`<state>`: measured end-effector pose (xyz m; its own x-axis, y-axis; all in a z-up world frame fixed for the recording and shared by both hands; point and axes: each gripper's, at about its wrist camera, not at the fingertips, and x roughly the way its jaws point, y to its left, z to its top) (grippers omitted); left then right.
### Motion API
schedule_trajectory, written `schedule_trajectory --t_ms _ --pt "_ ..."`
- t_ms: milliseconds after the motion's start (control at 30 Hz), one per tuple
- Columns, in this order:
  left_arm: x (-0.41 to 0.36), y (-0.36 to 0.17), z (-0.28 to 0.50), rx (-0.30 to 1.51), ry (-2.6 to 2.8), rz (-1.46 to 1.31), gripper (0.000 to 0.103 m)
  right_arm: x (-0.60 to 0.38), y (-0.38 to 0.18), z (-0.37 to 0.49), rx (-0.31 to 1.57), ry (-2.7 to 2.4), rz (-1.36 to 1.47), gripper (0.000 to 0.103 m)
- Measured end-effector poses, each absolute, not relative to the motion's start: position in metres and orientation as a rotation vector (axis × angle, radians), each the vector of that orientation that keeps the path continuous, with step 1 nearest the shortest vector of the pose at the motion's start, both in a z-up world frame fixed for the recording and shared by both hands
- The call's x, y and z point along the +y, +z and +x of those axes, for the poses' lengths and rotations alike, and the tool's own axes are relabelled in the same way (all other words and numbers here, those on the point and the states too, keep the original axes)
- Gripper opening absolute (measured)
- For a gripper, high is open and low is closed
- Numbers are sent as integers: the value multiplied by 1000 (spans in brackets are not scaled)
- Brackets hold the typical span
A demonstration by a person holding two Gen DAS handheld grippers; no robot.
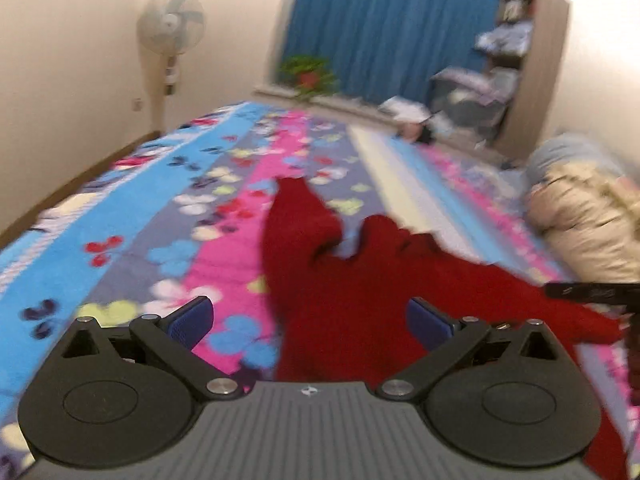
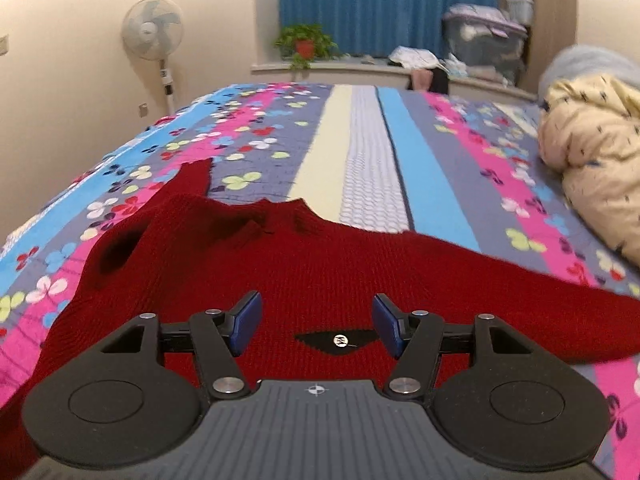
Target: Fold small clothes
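- Red knitted sweater (image 2: 320, 264) spread out on a bed with a bright bedspread (image 2: 368, 152) of pink, blue and grey stripes and little flowers.
- One sleeve (image 2: 196, 178) pointing to the far left; the other sleeve stretching out to the right, flat on the bedspread.
- Neck hole at the far edge of the sweater, a bit rumpled.
- A small black patch (image 2: 340, 340) with a shiny dot on the near part of the sweater.
- Left gripper (image 1: 310, 318) with blue pads spread as wide as can be, nothing between them, hanging over the left edge of the sweater.
- Left view blurry, so small things hard to make out there.
- Right gripper (image 2: 318, 326) about half open, pads on either side of the black patch, not pinching anything, just above the red knit.
- Tip of the right gripper peeking in at the right edge of the left view.
- Cream puffy quilt (image 2: 592, 152) bunched up on the right side of the bed.
- Far away: a white standing fan (image 2: 152, 34) on the left, a blue curtain (image 2: 380, 4), and a green plant in a red pot (image 2: 304, 44) on the sill.
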<state>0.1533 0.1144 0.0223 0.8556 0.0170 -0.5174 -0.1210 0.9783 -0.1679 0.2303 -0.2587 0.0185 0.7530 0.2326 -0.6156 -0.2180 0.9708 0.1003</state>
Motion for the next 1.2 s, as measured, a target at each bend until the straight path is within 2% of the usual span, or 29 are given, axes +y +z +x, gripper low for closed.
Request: schedule_trajectory --t_ms 200,400,633,833,867,900,933,967,1000,1067,1133,1167,1200 --pt "131 15 172 569 83 -370 101 -268 17 233 669 234 37 63" --pt "129 8 193 600 83 -385 100 -269 13 236 693 249 32 63" --pt "125 17 242 549 160 -173 100 -273 5 238 728 240 25 63" --pt "146 18 341 575 148 -81 98 -278 -1 244 752 241 24 63" --pt "151 15 361 588 153 -66 86 -279 -2 244 755 242 23 63" --pt "157 11 380 603 159 -53 66 -280 -3 245 758 244 22 63" --pt "162 7 398 624 164 -46 55 -281 -4 245 761 245 20 63" --pt "167 1 418 648 164 -44 33 -281 -5 246 765 243 19 63" --pt "173 -6 435 669 153 -50 17 -282 -6 246 769 241 21 63" --pt "182 -21 467 701 124 -62 17 -284 -8 248 775 233 26 62" --pt "187 -35 494 718 93 -76 26 -286 -10 249 782 225 26 62" --pt "191 -41 506 732 90 -98 50 -287 -12 250 788 225 25 62" --pt "194 -46 516 734 99 -117 65 -287 -13 251 793 227 22 62"
